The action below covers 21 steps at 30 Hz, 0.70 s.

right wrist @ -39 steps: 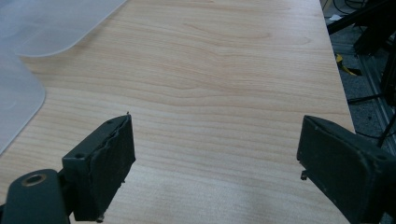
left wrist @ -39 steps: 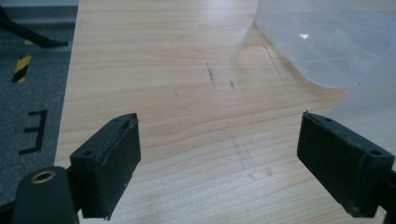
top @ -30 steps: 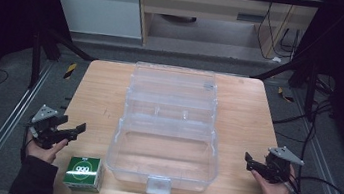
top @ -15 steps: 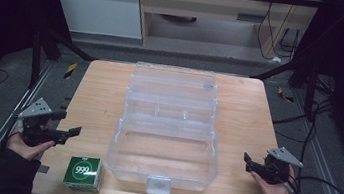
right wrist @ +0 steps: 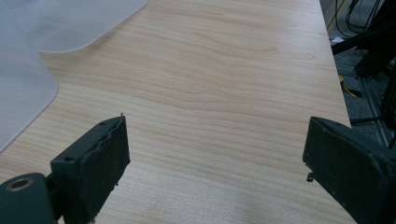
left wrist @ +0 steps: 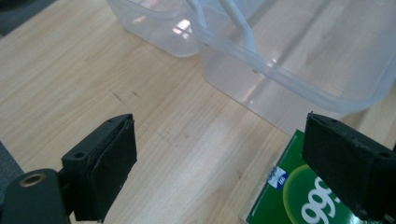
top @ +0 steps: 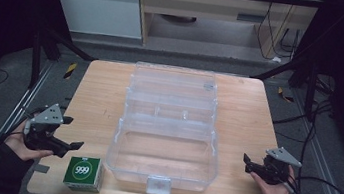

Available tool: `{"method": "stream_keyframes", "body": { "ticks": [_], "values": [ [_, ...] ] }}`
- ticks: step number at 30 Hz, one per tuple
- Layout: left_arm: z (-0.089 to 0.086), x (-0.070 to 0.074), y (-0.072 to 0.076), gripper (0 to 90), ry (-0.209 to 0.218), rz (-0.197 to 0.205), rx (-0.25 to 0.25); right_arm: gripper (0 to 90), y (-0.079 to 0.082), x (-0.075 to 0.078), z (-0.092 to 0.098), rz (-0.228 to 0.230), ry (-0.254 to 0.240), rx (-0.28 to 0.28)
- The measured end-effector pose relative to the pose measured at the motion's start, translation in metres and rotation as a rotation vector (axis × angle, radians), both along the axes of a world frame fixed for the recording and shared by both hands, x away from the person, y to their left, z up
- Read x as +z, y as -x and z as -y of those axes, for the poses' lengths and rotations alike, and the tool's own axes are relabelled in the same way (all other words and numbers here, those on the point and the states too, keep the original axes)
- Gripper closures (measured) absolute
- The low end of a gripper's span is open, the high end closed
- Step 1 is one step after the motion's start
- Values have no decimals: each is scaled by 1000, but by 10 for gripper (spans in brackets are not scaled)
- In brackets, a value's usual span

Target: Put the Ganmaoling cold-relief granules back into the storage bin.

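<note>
Left gripper [top: 70, 133] and right gripper [top: 247, 165], both spread, flank a clear, lidded plastic box [top: 166, 126].

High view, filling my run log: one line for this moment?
left gripper open near green box | right gripper open | clear bin lid open, empty

**What Things Are Made Of**

The table [top: 95, 92] is light wood with thin grain lines. It looks smooth and a bit shiny where light hits it. The big box [top: 164, 141] is clear plastic, glossy and see-through, with bright spots on its rim. The small green box [top: 82, 173] looks like printed card with a smooth, slightly shiny top. The left gripper [left wrist: 219, 154] has 2 black pads that look dull and a little rough. The right gripper [right wrist: 215, 158] has 2 dull black pads too, ragged at 1 edge.
</note>
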<state>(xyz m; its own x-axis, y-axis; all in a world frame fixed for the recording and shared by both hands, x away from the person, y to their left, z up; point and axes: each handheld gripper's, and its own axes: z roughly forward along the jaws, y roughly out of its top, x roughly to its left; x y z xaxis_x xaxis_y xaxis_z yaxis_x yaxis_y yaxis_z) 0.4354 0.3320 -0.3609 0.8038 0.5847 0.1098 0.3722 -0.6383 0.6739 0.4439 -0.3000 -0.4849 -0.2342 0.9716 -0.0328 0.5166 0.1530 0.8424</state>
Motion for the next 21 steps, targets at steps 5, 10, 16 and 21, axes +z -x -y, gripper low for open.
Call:
{"method": "stream_keyframes", "body": {
  "ticks": [5, 10, 16, 21],
  "values": [
    [4, -1, 4, 74, -71, -15, -69, 72, 0, -1, 0, -3, 10, 6],
    [9, -1, 7, 49, -140, -48, -140, 64, -1, -2, -1, -10, 20, 11],
    [15, -1, 9, 43, -190, -71, -204, 62, -1, -2, -1, -9, 18, 12],
    [21, -3, 12, 39, -231, -84, -250, 59, -1, -3, -2, -15, 26, 19]
  ]
}}
